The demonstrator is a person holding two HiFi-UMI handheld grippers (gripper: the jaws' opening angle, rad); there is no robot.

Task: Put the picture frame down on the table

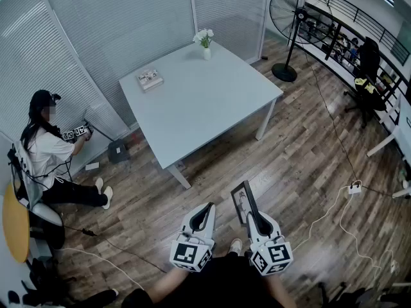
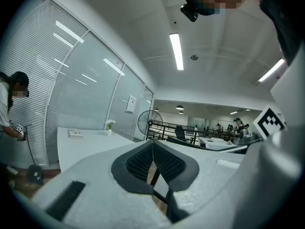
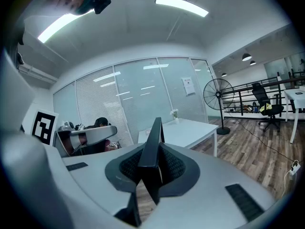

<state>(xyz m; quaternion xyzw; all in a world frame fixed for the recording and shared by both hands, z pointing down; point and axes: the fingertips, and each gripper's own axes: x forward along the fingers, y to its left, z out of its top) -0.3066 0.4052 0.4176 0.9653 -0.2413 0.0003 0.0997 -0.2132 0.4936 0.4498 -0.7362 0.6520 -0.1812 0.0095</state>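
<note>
A black picture frame [image 1: 244,200] stands upright in my right gripper [image 1: 255,219], whose jaws are shut on its edge; in the right gripper view the picture frame [image 3: 151,152] rises between the pads. My left gripper [image 1: 204,218] hangs beside it, shut with nothing held, its pads [image 2: 153,163] pressed together. Both grippers hover over the wooden floor, well short of the white table [image 1: 212,108] ahead.
On the table stand a small vase of white flowers [image 1: 205,42] and a small box [image 1: 149,78]. A person [image 1: 51,153] sits on the floor at the left by the blinds. A standing fan [image 1: 289,18] is at the back right. Cables and a power strip [image 1: 354,187] lie on the floor.
</note>
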